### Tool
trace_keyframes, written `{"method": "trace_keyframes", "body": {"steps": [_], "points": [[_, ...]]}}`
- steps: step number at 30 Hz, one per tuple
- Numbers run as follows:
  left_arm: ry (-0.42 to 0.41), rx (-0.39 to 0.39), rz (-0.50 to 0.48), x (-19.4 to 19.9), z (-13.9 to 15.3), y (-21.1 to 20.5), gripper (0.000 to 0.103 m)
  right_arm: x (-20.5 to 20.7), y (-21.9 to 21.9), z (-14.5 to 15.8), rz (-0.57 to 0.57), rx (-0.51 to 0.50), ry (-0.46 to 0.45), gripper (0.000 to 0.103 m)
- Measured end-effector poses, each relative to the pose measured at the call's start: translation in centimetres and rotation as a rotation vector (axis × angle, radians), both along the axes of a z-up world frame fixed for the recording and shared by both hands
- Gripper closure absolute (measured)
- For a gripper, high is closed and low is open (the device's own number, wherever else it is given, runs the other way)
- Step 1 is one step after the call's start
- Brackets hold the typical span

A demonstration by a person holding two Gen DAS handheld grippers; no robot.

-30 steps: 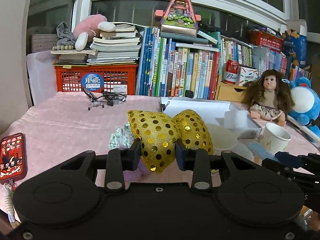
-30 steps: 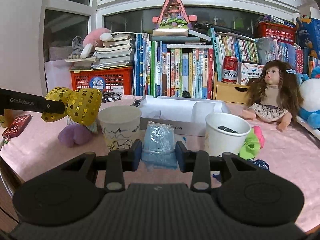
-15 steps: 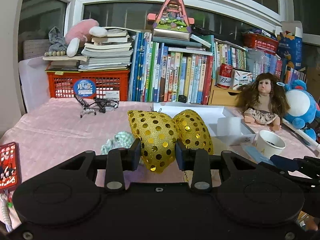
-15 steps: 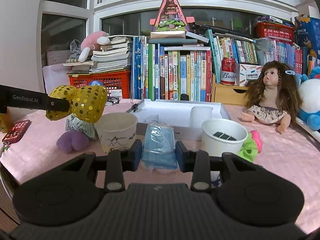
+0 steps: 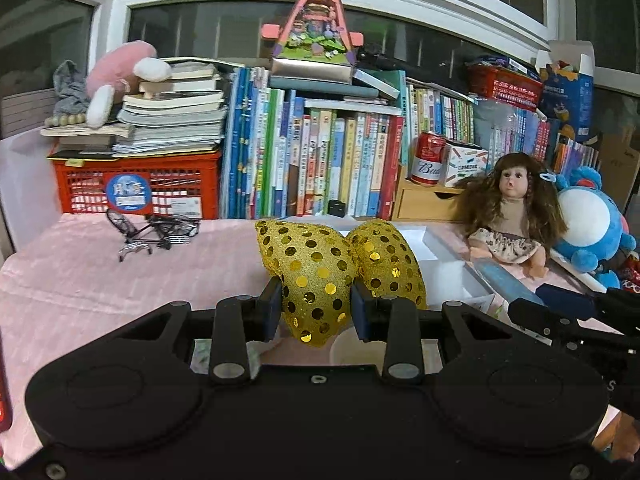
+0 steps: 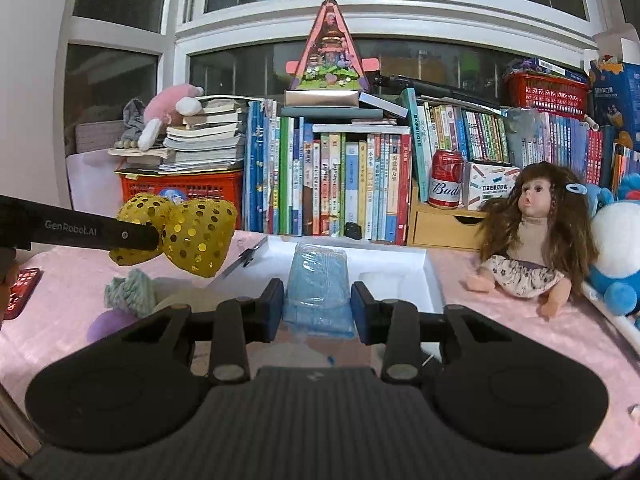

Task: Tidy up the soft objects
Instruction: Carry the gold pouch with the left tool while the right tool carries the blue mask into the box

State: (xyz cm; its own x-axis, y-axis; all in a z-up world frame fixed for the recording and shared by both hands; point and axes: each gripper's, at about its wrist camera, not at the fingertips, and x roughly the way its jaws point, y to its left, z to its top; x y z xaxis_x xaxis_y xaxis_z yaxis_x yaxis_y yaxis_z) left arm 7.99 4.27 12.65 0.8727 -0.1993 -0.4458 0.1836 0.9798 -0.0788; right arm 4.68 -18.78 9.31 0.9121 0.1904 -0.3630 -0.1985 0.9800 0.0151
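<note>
My left gripper (image 5: 316,308) is shut on a gold sequinned bow (image 5: 316,268) and holds it above the pink table. The right wrist view shows that same bow (image 6: 196,236) at the left, pinched by the left gripper's black fingers (image 6: 132,236). My right gripper (image 6: 318,308) is shut on a blue plastic pack (image 6: 318,284), lifted in front of the white open box (image 6: 430,276). That box (image 5: 448,256) lies just right of the bow in the left wrist view, where the right gripper's fingers (image 5: 560,304) reach in from the right with the blue pack (image 5: 504,276).
A long-haired doll (image 6: 532,240) and a blue plush (image 6: 616,256) sit at the right. Below the bow lie a mint knitted piece (image 6: 132,292) and a purple soft toy (image 6: 106,326). Books, a red crate (image 5: 136,188), a red can (image 6: 446,184) and spectacles (image 5: 156,232) line the back. A phone (image 6: 20,288) lies far left.
Both grippers have risen with their loads. The paper cups have dropped out of sight below the right gripper, and the white box now shows behind the blue pack.
</note>
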Motion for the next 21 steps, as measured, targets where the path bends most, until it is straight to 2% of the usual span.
{"method": "trace_keyframes", "body": {"steps": [7,12,17,21], "points": [[0.105,0.015,-0.046,4.7,1.0,-1.1,0.070,4.3,-1.7,1.8,-0.001,-0.014,0.118,0.062],[0.206,-0.006,-0.059,8.6,1.5,-1.7,0.070,9.1,-2.9,2.7,0.004,-0.018,0.325,0.062],[0.309,-0.039,-0.055,12.0,0.9,-2.2,0.070,13.1,-3.9,1.7,-0.003,-0.017,0.506,0.062],[0.362,-0.044,-0.046,14.2,0.1,-2.8,0.070,14.9,-3.8,1.0,-0.025,-0.029,0.539,0.062]]}}
